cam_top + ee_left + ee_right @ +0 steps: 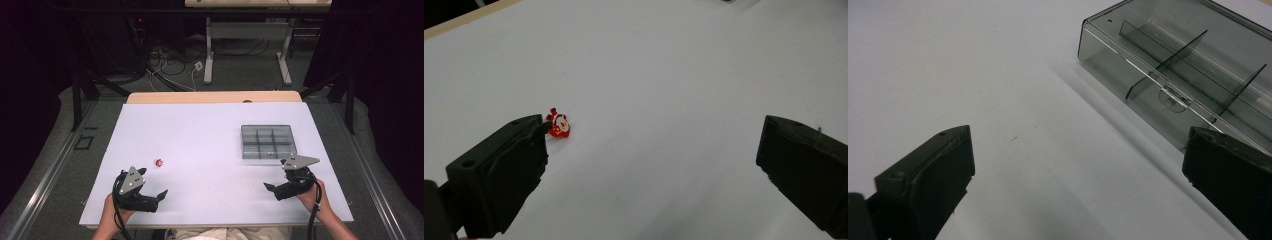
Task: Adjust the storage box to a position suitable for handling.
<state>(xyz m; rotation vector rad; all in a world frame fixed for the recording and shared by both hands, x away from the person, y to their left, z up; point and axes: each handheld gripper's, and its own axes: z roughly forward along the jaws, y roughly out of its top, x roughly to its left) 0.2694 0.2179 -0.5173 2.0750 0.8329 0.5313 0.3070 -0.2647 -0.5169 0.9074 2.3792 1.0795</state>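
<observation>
Red figurine (558,124) too small to identify.

Your left gripper (159,196) has bare white table (200,135) ahead; only the small red figurine (159,162), possibly a toy, lies just off its left jaw. Your right gripper (272,189) has the clear compartment box (268,142) close on one side, open table elsewhere

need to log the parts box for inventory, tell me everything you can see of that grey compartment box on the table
The compartment box is a shallow, lidless rectangular tray of smoky, see-through grey plastic. Thin dividers split it into a three-by-three grid of cells, all of which look empty. A small clear latch tab sits midway along its near wall. It lies flat on the white table, right of centre, just beyond the right gripper, whose open jaws don't touch it.
</observation>
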